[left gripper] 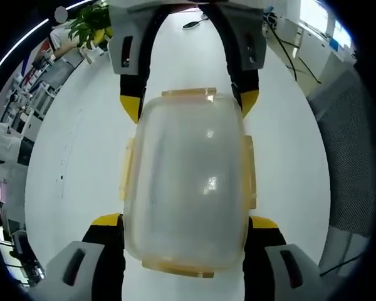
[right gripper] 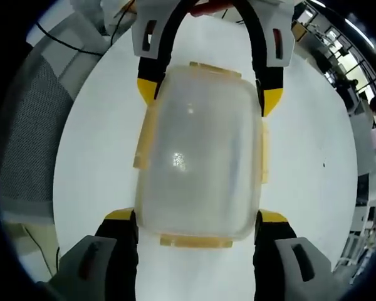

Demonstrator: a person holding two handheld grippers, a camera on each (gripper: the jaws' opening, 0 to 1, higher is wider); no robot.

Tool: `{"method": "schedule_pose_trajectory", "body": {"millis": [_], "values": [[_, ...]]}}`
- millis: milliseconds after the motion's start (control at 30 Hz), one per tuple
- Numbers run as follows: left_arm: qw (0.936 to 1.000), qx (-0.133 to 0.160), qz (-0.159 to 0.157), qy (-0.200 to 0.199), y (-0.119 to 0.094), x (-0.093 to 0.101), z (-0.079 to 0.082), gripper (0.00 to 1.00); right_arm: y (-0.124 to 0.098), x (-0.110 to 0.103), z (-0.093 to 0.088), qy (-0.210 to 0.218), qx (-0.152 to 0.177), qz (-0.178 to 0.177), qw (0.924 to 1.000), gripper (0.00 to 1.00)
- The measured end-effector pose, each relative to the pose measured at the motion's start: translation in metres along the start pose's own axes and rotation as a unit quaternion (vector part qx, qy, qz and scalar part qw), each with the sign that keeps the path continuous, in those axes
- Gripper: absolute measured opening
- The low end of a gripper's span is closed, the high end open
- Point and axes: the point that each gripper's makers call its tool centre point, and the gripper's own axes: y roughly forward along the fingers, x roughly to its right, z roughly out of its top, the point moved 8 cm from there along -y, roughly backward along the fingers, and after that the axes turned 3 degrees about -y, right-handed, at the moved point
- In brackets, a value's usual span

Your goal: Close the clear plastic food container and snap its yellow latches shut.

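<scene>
A clear plastic food container (left gripper: 188, 175) lies on the white table (left gripper: 69, 157) with its lid on top. Pale yellow latches (left gripper: 126, 169) stick outward from its sides and ends. My left gripper (left gripper: 185, 221) is open, its yellow-tipped jaws standing either side of the container's near end. The right gripper (left gripper: 190, 103) faces it from the far end, also open astride the container. In the right gripper view the same container (right gripper: 197, 157) sits between my right gripper (right gripper: 197, 216) below and the left gripper (right gripper: 210, 91) above. A side latch (right gripper: 264, 153) splays out flat.
A grey mesh chair back (left gripper: 354, 157) stands past the table's edge, also visible as the grey mesh (right gripper: 31, 125). A green plant (left gripper: 91, 25) and a dark cable (left gripper: 194, 24) are at the table's far end. Office desks lie beyond.
</scene>
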Motion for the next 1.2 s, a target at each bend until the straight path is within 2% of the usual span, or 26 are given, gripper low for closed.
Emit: {"method": "schedule_pose_trajectory", "body": {"millis": [500,700,1200], "values": [[0.9999,0.004,-0.003,0.011,0.006,-0.031,0.000,0.74,0.004,0.029,-0.002,0.013,-0.025,-0.001,0.9996,0.73],[0.9999,0.007,-0.002,0.011,0.009,-0.042,-0.001,0.74,0.006,0.040,-0.004,0.014,-0.023,-0.002,0.9996,0.73],[0.9997,-0.005,-0.005,0.024,0.012,-0.056,0.001,0.74,0.006,0.050,-0.005,0.023,-0.029,-0.003,0.9993,0.74]]}}
